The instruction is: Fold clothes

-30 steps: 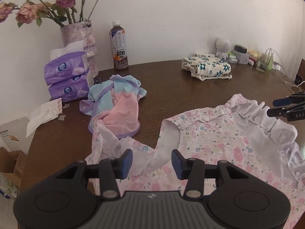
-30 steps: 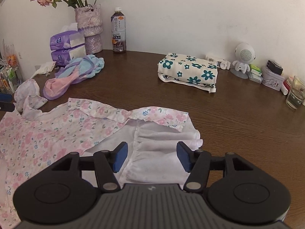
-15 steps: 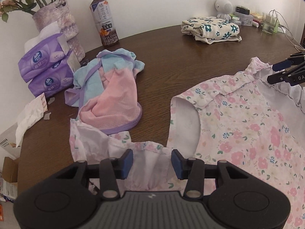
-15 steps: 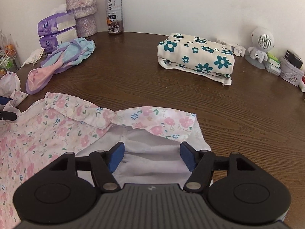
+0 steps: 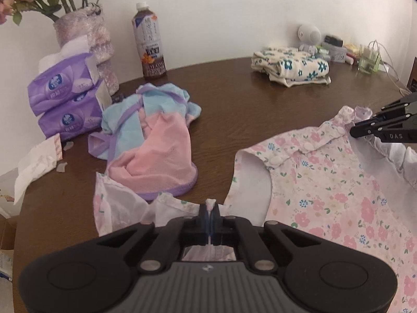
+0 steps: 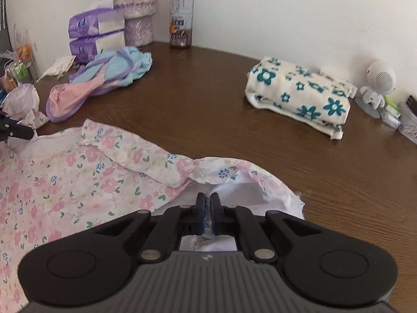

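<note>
A pink floral dress (image 5: 325, 182) (image 6: 78, 174) lies spread on the brown table (image 5: 234, 109), white lining showing at its sleeves. My left gripper (image 5: 210, 212) is shut on the fabric at one ruffled sleeve, a pinch of cloth sticking up between the pads. At the opposite sleeve my right gripper (image 6: 208, 203) is shut on the white ruffle. In the left wrist view the right gripper's fingers (image 5: 378, 127) reach in from the right edge. The left gripper's fingertip (image 6: 18, 130) shows at the left edge of the right wrist view.
A pink, blue and purple garment (image 5: 151, 146) lies crumpled behind the dress. A folded cream garment with teal flowers (image 6: 299, 96) sits at the back right. Tissue packs (image 5: 65, 99), a vase (image 5: 91, 41), a bottle (image 5: 151, 44) and small items (image 6: 378, 88) line the wall.
Both grippers closed: the left on the dress's left sleeve fabric, the right on the right sleeve ruffle. Both had been open above the cloth half a second ago.
</note>
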### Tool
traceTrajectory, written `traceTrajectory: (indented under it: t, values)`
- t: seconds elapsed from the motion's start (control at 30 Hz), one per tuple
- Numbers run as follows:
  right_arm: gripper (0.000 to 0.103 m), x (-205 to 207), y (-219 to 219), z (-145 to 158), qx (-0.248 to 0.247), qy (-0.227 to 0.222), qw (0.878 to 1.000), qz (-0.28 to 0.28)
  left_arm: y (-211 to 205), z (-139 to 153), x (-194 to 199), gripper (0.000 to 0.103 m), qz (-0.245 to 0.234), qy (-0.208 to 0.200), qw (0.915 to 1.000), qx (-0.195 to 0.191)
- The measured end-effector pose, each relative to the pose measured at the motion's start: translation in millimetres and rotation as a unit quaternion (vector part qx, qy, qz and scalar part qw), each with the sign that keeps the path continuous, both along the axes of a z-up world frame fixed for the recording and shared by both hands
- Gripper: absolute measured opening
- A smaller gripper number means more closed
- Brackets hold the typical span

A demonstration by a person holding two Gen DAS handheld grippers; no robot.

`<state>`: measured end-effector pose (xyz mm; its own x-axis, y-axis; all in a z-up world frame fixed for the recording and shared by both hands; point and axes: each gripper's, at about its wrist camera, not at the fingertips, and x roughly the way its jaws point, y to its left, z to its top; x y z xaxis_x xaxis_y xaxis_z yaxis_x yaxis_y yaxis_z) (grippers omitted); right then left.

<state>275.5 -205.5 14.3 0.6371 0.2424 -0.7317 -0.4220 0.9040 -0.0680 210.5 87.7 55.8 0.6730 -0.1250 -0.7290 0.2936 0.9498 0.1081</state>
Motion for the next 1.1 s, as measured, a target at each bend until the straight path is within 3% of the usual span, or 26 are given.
traceTrajectory:
  t: [0.13, 0.33, 0.53, 0.7, 0.8, 0.87, 0.97, 1.1]
  values:
    - [0.003, 1.2, 2.7, 3.1, -0.007, -0.034, 0.999, -0.006, -9.8, 21.3, -7.4, 0.000, -0.008, -0.070, 0.9970, 0.032]
    - [0.003, 3.0, 6.8, 7.7, -0.017, -0.085, 0.996, -0.015, -19.9, 0.2, 14.9, 0.000, 0.014, -0.063, 0.9962, 0.058]
    - [0.003, 5.3, 9.4, 12.7, -0.013, -0.121, 0.992, -0.020, -29.1, 2.6, 13.2, 0.000, -0.003, -0.114, 0.9913, 0.065]
    - [0.006, 20.4, 7.1, -5.7, -0.009, -0.079, 0.996, -0.040, -19.7, -17.0, 38.6, 0.005, 0.045, -0.046, 0.9967, 0.048]
    - [0.017, 13.8, -6.2, -2.0, 0.034, -0.063, 0.996, -0.060, -8.7, -17.3, 36.4, 0.014, 0.055, -0.031, 0.9979, 0.012]
    - [0.040, -5.8, -12.4, 15.3, 0.042, -0.080, 0.995, -0.046, -1.3, -5.0, 24.4, 0.029, 0.055, -0.048, 0.9973, -0.014]
    - [0.051, -35.7, -21.6, 41.8, 0.055, -0.105, 0.993, -0.023, 9.0, 24.7, -2.6, 0.045, 0.051, -0.095, 0.9933, -0.042]
    - [0.059, -80.4, -23.3, 61.1, 0.047, -0.114, 0.992, 0.018, 28.3, 60.1, -49.7, 0.053, 0.030, -0.147, 0.9861, -0.072]
